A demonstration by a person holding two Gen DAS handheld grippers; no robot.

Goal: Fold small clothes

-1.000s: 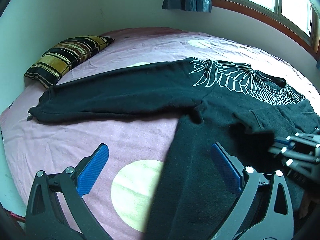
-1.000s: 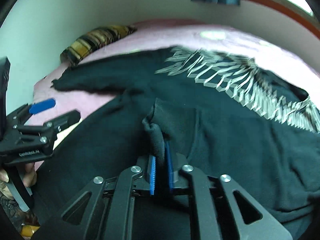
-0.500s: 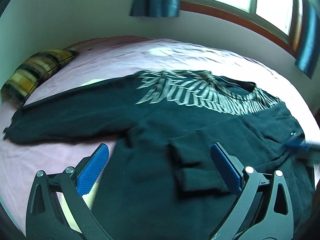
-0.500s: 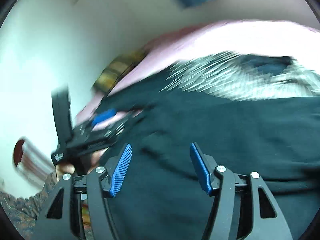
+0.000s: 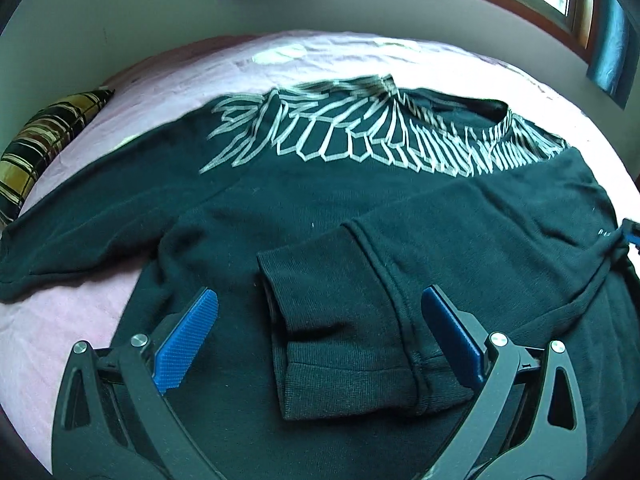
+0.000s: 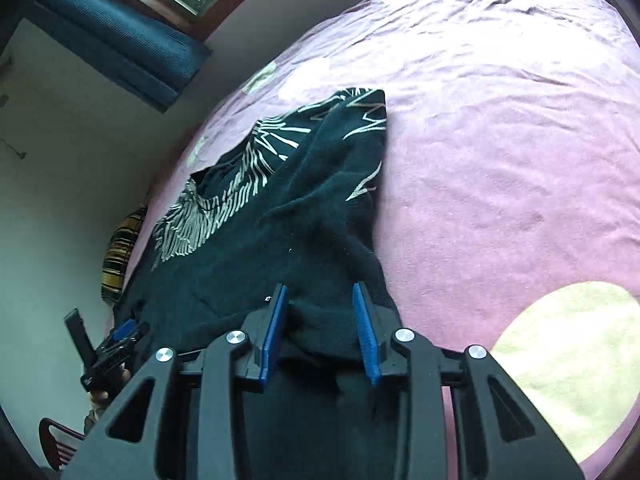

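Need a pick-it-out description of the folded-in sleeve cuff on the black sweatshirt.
On the pink bedsheet lies a black sweatshirt with a white feather print. The cuff is the ribbed sleeve end folded onto the chest; the other sleeve stretches flat toward the striped pillow.

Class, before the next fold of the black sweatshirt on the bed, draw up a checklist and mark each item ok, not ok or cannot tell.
1. Folded sleeve lies across the black sweatshirt: ok.
2. Other sleeve folded in: not ok, outstretched.
3. Left gripper open, free of cloth: ok.
4. Right gripper, jaws just closing, has the side edge between its pads: ok; firmly pinched: cannot tell.
5. Pink bed sheet bare beside the sweatshirt: ok.
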